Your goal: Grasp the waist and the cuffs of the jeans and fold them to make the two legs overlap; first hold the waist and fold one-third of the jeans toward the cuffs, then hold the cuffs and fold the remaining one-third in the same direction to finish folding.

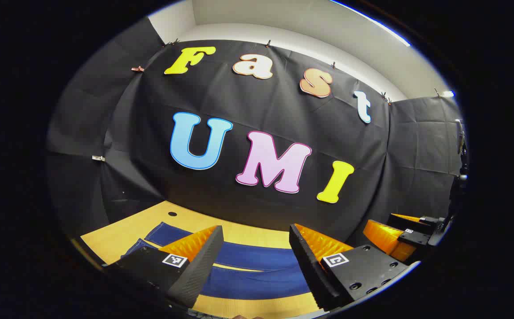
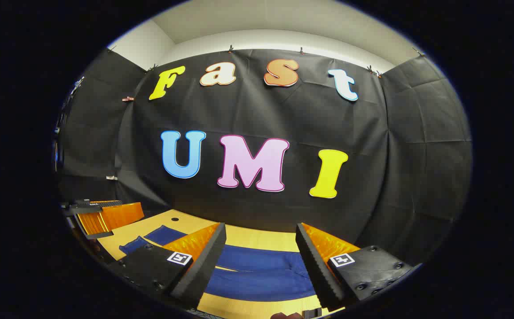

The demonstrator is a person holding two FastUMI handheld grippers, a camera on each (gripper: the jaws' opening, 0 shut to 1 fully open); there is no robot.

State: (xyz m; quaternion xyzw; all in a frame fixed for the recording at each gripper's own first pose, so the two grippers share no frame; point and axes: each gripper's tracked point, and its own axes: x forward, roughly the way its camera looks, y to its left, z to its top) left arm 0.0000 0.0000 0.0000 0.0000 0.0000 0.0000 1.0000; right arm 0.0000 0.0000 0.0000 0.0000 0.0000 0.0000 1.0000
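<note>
Both grippers hang above the near part of a light wooden table [image 1: 119, 232], pointing toward the black cloth wall [image 1: 257, 110] at the back of the booth. The jeans [image 1: 257, 266] lie flat on the table below them, dark blue, stretched across the tabletop from side to side, with a thin strip of wood showing between two long bands of denim. In the left gripper view the cloth's end reaches toward the table's far left corner, close to a small dark hole [image 1: 172, 213] in the wood.

The left gripper [image 1: 257, 266] has its jaws spread wide with nothing between them; the denim shows through the gap, lower down, and the fingers do not touch it. The right gripper [image 2: 261, 270] is the same: jaws wide apart, empty, held above the jeans, which in the right gripper view show a seam running along the fabric.

The two tools are side by side, near each other. From the left gripper view the right one appears at the right edge [image 1: 401, 237]; from the right gripper view the left one sits at the left edge [image 2: 106, 217], over the table's left side.

A white wall [image 2: 283, 22] rises above the black cloth.
</note>
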